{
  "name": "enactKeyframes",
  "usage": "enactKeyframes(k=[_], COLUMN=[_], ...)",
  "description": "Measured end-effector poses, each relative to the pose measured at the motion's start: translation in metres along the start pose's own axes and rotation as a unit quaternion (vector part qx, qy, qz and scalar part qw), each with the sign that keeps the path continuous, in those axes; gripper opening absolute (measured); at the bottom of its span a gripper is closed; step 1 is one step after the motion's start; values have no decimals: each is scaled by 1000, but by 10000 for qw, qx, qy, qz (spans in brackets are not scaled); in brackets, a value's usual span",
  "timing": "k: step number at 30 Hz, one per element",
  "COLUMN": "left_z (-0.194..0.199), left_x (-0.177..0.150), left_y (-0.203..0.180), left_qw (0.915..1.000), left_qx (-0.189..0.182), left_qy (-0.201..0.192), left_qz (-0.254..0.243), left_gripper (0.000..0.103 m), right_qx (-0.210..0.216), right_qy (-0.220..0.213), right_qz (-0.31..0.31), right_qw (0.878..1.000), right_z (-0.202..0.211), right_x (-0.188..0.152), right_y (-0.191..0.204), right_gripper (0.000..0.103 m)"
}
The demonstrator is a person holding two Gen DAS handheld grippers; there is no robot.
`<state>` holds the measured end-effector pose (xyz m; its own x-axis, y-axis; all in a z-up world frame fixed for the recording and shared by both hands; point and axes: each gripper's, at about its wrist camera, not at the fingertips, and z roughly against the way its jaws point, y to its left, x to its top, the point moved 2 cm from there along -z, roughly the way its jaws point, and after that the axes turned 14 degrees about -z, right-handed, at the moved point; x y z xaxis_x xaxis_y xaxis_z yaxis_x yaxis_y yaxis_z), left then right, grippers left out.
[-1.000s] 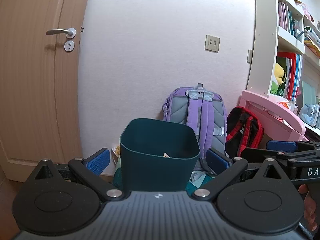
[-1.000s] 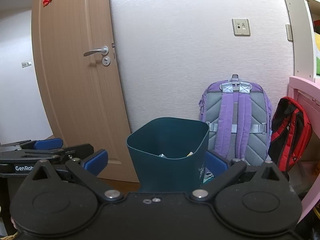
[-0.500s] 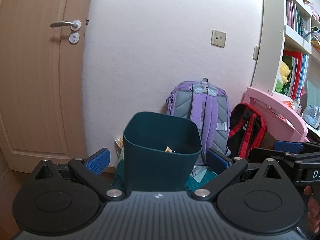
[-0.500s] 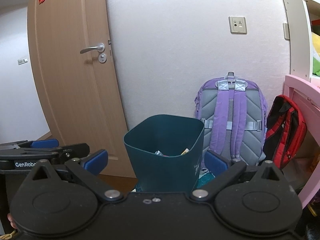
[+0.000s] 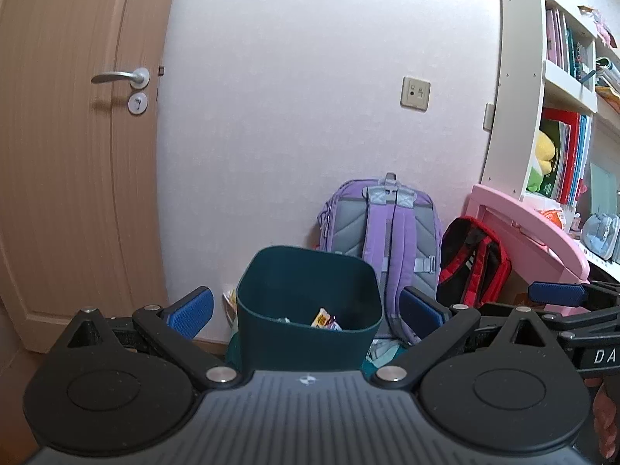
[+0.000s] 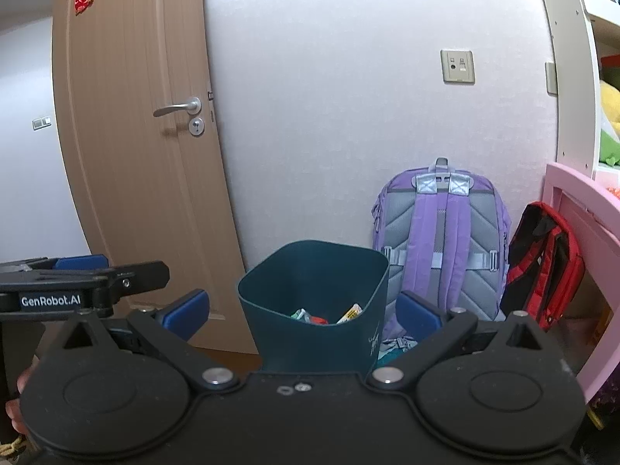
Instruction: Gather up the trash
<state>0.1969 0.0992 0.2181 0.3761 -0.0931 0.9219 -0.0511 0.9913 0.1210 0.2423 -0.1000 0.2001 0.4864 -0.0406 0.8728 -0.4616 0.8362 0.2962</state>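
A dark teal trash bin (image 5: pixel 306 345) stands on the floor by the white wall, with wrappers (image 5: pixel 323 319) inside. It also shows in the right wrist view (image 6: pixel 317 343) with colourful wrappers (image 6: pixel 325 316) in it. My left gripper (image 5: pixel 306 312) is open and empty, its blue pads either side of the bin, short of it. My right gripper (image 6: pixel 302 312) is open and empty, framing the bin the same way. Each gripper shows at the edge of the other's view.
A purple backpack (image 5: pixel 387 240) and a red-and-black bag (image 5: pixel 471 267) lean against the wall behind the bin. A pink desk (image 5: pixel 534 228) and white bookshelf (image 5: pixel 542 89) stand on the right. A wooden door (image 5: pixel 77 155) is on the left.
Both grippers have risen and tilted slightly down, so more of the bin's inside and its wrappers shows. Both stay open.
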Motion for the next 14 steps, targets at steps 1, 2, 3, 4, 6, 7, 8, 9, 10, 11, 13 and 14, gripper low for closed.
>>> enactKeyframes(k=[1, 2, 3, 4, 6, 7, 8, 9, 10, 11, 13, 14], left_z=[1, 2, 3, 4, 6, 6, 7, 6, 6, 6, 6, 5], left_x=[2, 6, 9, 12, 17, 19, 20, 22, 22, 23, 22, 21], left_y=[0, 0, 0, 0, 0, 0, 0, 1, 0, 0, -2, -3], left_qw=[10000, 10000, 10000, 9999, 9999, 9998, 9998, 9998, 9997, 9997, 9997, 9998], left_qx=[0, 10, 9, -4, -4, -10, -16, -35, -57, -63, -62, -55], left_qy=[-30, -54, -81, -108, -162, -188, -206, -217, -222, -219, -216, -208], left_qz=[-12, -18, -21, -27, -16, -3, 16, 34, 41, 41, 25, 19], left_gripper=[103, 103, 103, 103, 103, 103, 103, 103, 103, 103, 103, 103], right_qx=[1, 6, 9, 14, 20, 27, 30, 29, 29, 36, 38, 35], right_qy=[-24, -45, -66, -85, -107, -115, -118, -119, -114, -104, -77, -66], right_qz=[9, 16, 22, 26, 29, 31, 32, 29, 21, 11, 6, 8], right_qw=[10000, 10000, 10000, 10000, 9999, 9999, 9999, 9999, 9999, 9999, 10000, 10000], right_z=[2, 3, 4, 5, 8, 8, 9, 10, 10, 10, 10, 10], right_x=[2, 4, 5, 6, 8, 8, 8, 8, 7, 7, 6, 5], right_y=[1, 1, 1, 2, 2, 2, 2, 2, 1, 1, -1, -2], right_gripper=[103, 103, 103, 103, 103, 103, 103, 103, 103, 103, 103, 103])
